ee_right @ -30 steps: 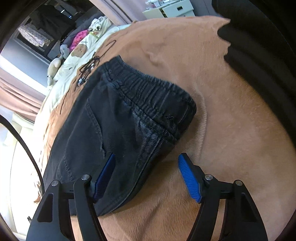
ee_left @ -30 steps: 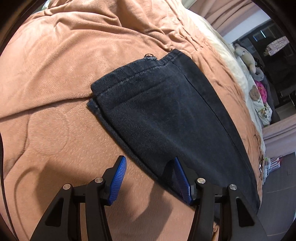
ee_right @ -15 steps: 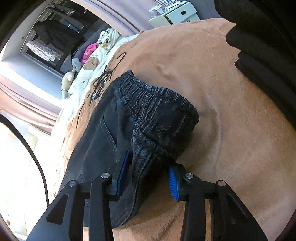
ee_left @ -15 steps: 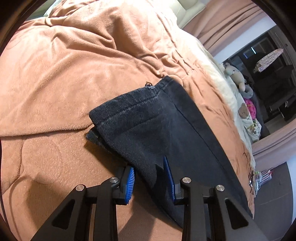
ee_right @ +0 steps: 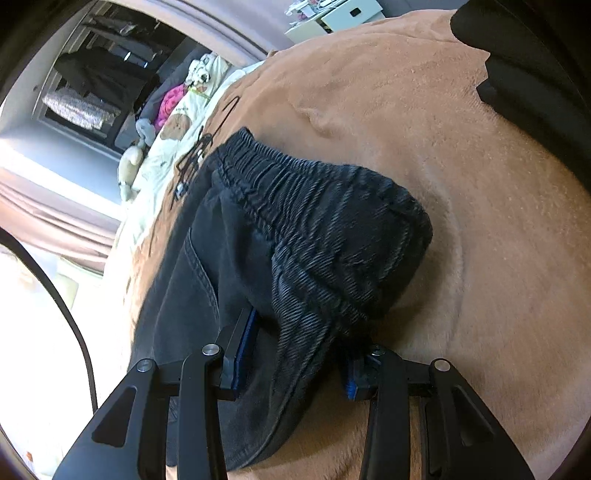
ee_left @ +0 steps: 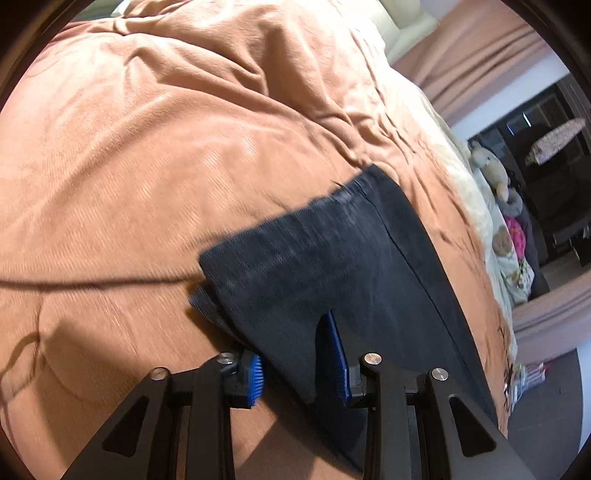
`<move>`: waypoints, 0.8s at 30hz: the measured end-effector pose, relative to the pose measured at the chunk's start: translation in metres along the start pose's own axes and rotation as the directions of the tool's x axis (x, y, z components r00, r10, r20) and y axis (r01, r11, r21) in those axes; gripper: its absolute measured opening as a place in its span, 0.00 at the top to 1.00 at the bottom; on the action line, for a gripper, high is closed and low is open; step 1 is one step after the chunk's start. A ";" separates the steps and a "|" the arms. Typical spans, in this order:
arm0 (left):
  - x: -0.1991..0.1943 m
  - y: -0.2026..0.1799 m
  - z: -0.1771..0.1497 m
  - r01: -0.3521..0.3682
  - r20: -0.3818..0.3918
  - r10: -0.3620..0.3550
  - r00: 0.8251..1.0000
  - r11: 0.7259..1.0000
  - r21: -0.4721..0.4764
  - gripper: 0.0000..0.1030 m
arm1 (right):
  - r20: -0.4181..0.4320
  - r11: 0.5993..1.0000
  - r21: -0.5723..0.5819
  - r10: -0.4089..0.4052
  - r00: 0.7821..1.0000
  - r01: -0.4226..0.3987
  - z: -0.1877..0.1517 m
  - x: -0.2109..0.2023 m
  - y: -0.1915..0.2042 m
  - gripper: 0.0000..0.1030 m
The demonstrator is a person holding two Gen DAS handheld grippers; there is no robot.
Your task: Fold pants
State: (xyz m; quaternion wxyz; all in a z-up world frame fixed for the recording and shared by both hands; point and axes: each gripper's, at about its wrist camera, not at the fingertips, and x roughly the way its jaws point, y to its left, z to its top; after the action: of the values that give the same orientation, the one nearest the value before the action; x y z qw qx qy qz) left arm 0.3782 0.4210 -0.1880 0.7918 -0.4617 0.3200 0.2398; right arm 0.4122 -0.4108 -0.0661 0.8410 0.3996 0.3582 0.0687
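Dark denim pants (ee_left: 332, 258) lie folded lengthwise on a tan blanket (ee_left: 147, 147). In the left wrist view, my left gripper (ee_left: 295, 363) is near the leg hems. Its jaws are closing, and the blue pads pinch the near edge of the leg fabric, which rises between them. In the right wrist view, the elastic waistband (ee_right: 332, 221) of the pants is bunched up. My right gripper (ee_right: 299, 365) is closing on that bunch, with a pad on each side of the gathered denim. The tan blanket (ee_right: 480, 221) shows beside it.
Cream bedding with stuffed toys (ee_left: 491, 166) runs along the far side of the bed. Dark clothing (ee_right: 535, 74) lies at the top right in the right wrist view, with a white drawer unit (ee_right: 343, 14) beyond. A black cord (ee_right: 195, 155) lies past the waistband.
Both grippers went from wide open to closed around the denim, the left on the leg edge and the right on the waistband. The pinched fabric has lifted and bunched.
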 end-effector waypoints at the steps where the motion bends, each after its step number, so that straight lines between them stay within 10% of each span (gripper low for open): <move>1: 0.000 0.003 0.002 -0.005 0.003 0.005 1.000 1.000 -0.009 0.80 | 0.006 1.000 0.010 0.019 1.000 -0.019 -0.003 -0.001 -0.003 0.82; 4: -0.006 0.004 0.009 0.001 0.010 -0.001 1.000 0.999 -0.037 0.95 | 0.028 0.999 0.024 0.045 0.999 -0.046 -0.005 -0.007 -0.003 0.88; 24: -0.106 -0.039 0.045 0.059 0.118 -0.059 0.991 0.998 0.006 0.97 | 0.119 0.989 -0.055 0.142 0.983 -0.137 -0.027 -0.082 0.032 0.92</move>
State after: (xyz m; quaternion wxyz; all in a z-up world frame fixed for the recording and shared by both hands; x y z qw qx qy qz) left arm 0.3447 0.4342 -0.0716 0.8167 -0.4549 0.2592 0.2428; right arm 0.3396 -0.4053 -0.0101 0.8635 0.4077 0.2753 0.1111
